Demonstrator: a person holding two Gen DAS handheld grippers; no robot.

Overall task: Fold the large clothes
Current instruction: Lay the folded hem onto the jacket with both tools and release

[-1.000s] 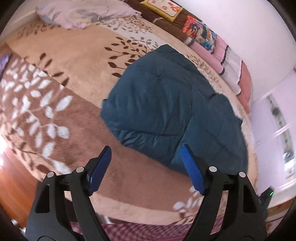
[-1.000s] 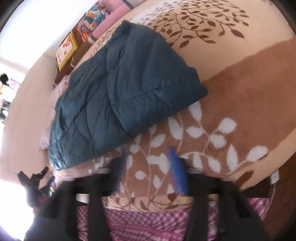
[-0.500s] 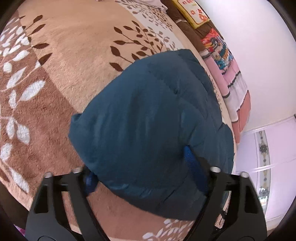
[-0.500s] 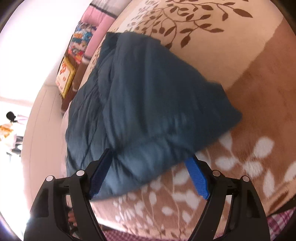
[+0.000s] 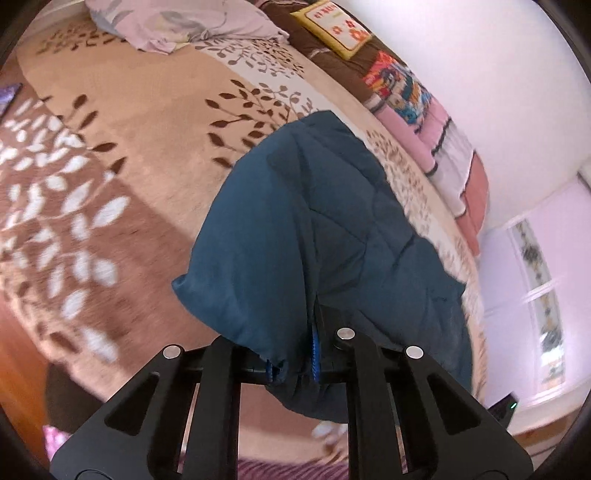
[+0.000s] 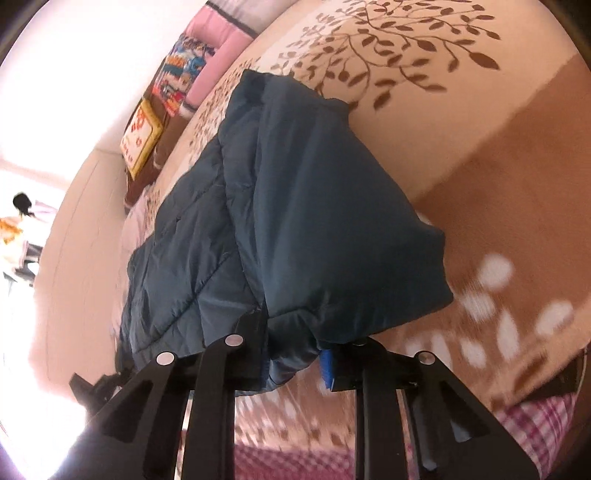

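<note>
A dark teal quilted jacket point(image 5: 295, 236) lies partly folded on a tan bed blanket with a leaf pattern point(image 5: 110, 155). My left gripper point(image 5: 293, 363) is shut on the jacket's near edge, which bunches between the blue pads and lifts off the blanket. In the right wrist view the same jacket point(image 6: 303, 221) rises toward the camera. My right gripper point(image 6: 295, 365) is shut on its near hem, with fabric pinched between the blue pads.
A lilac pillow point(image 5: 177, 22) lies at the head of the bed. Folded colourful bedding and cushions point(image 5: 424, 110) line the wall side. The blanket's near edge with a pink checked sheet point(image 6: 535, 417) is just below the grippers.
Both grippers moved in over the jacket's near edge, closed on it, and have pulled it up from the blanket. A second ago both were open and short of the jacket.
</note>
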